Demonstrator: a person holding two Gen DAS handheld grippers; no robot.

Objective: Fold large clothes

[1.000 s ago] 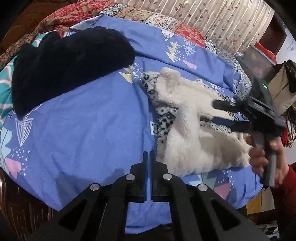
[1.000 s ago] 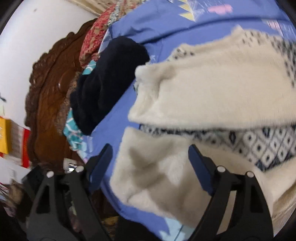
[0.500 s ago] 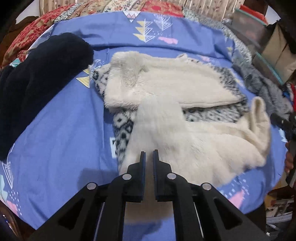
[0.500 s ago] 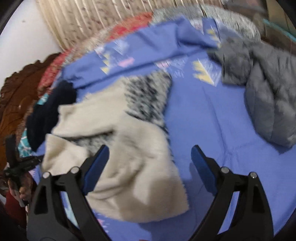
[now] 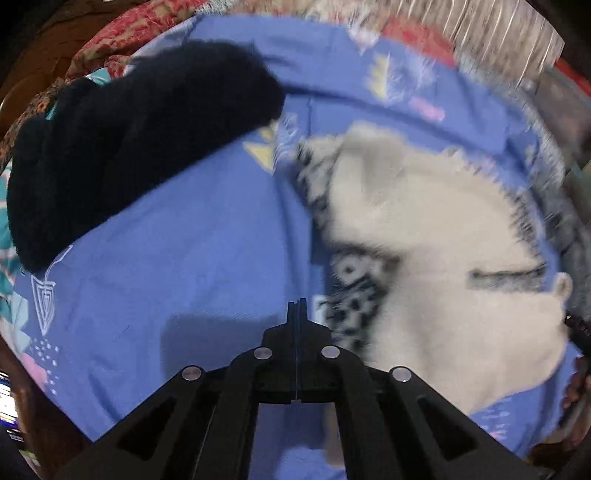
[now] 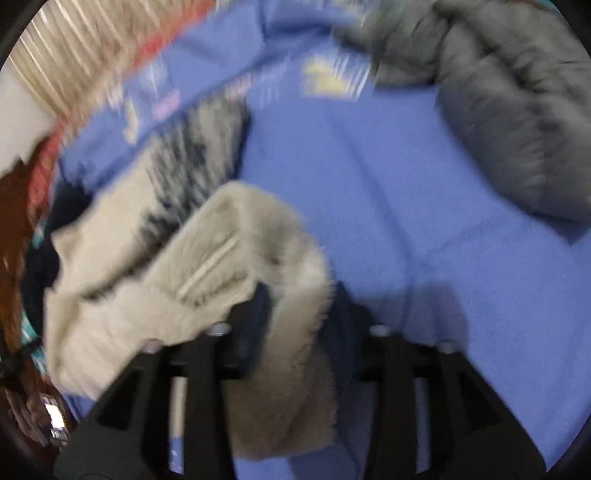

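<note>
A cream fleece garment with a black-and-white patterned side (image 5: 436,236) lies partly folded on the blue bedsheet (image 5: 192,236). My left gripper (image 5: 297,306) is shut and empty, just left of the garment's near edge. In the right wrist view my right gripper (image 6: 299,295) has closed on a thick fold of the cream garment (image 6: 207,258), which bulges between the two fingers; both views are blurred by motion.
A dark navy fleece garment (image 5: 122,129) lies at the back left of the bed. A grey puffy jacket (image 6: 509,110) lies at the right. A red patterned blanket (image 5: 122,33) and a curtain (image 6: 74,62) lie beyond. A wooden headboard (image 6: 11,229) stands at the left.
My right gripper has swung over the bed, dropped onto the cream garment's edge and closed on it. My left gripper has shut fully and shifted left of the garment.
</note>
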